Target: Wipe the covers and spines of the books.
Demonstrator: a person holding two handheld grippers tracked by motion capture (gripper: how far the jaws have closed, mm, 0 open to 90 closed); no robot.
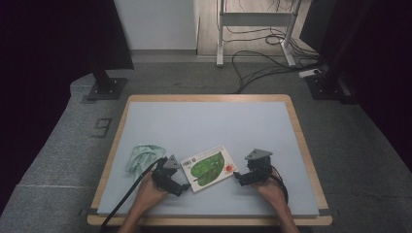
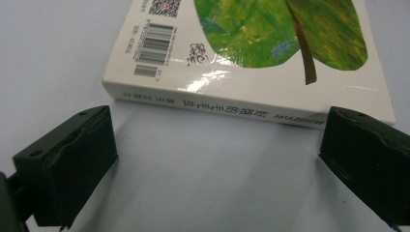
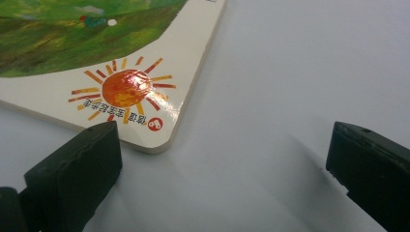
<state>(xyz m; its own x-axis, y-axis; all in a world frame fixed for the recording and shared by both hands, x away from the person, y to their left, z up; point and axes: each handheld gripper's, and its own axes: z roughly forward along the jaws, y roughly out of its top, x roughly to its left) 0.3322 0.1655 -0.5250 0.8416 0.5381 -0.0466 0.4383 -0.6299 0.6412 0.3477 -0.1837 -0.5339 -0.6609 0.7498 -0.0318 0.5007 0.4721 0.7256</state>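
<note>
Book (image 1: 209,168) flat at table's (image 1: 204,121) 6 o'clock; your left gripper (image 1: 180,186) and right gripper (image 1: 238,177), both spread empty, flank spine and sun corner, likely to lift it

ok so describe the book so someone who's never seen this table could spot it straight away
On the pale blue table, look at the near edge, between the left gripper and the right gripper. The book lies flat there, closed and slightly askew. Unlike the crumpled pale green cloth to its left, it is a glossy white rectangle bearing a big green leaf and a small orange sun.
</note>
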